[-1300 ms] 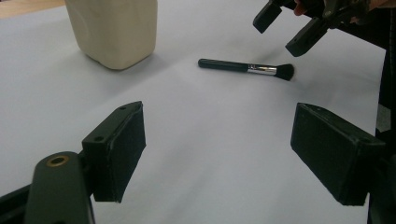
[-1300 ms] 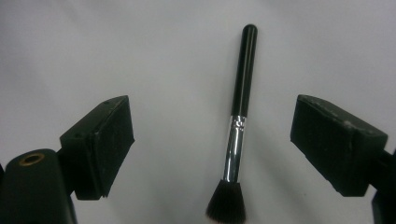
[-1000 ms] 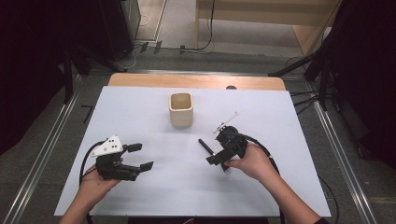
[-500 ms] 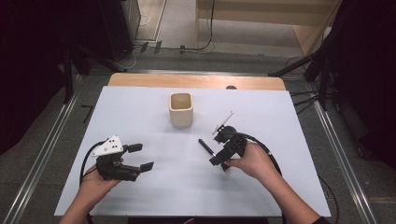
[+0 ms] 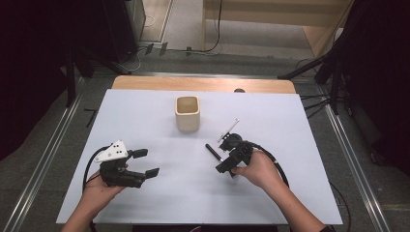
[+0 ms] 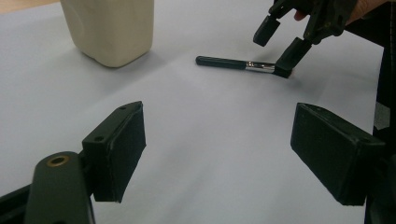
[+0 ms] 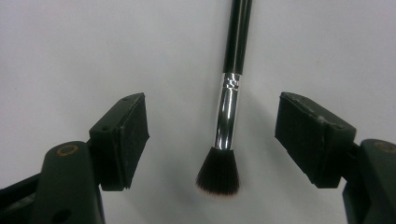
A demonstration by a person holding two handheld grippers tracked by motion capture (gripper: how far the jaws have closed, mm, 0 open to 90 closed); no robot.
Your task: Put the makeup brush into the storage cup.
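A makeup brush (image 7: 228, 116) with a black handle, silver ferrule and dark bristles lies flat on the white table (image 5: 145, 121). My right gripper (image 7: 212, 137) is open and straddles it, one jaw on each side of the ferrule, touching nothing. In the high view the right gripper (image 5: 223, 164) sits over the brush (image 5: 211, 152) just right of the table's middle. In the left gripper view the brush (image 6: 233, 63) lies ahead. My left gripper (image 5: 146, 163) is open and holds nothing at the front left. A cream cup (image 5: 187, 113) stands upright behind both.
In the left gripper view the cream cup (image 6: 109, 28) stands at the far left and the right gripper (image 6: 280, 44) hangs over the brush's bristle end. A wooden strip (image 5: 203, 84) runs along the table's far edge. Cables (image 5: 275, 162) trail from the right gripper.
My right gripper has shifted slightly down and forward over the brush. The left gripper and the cup have stayed where they were.
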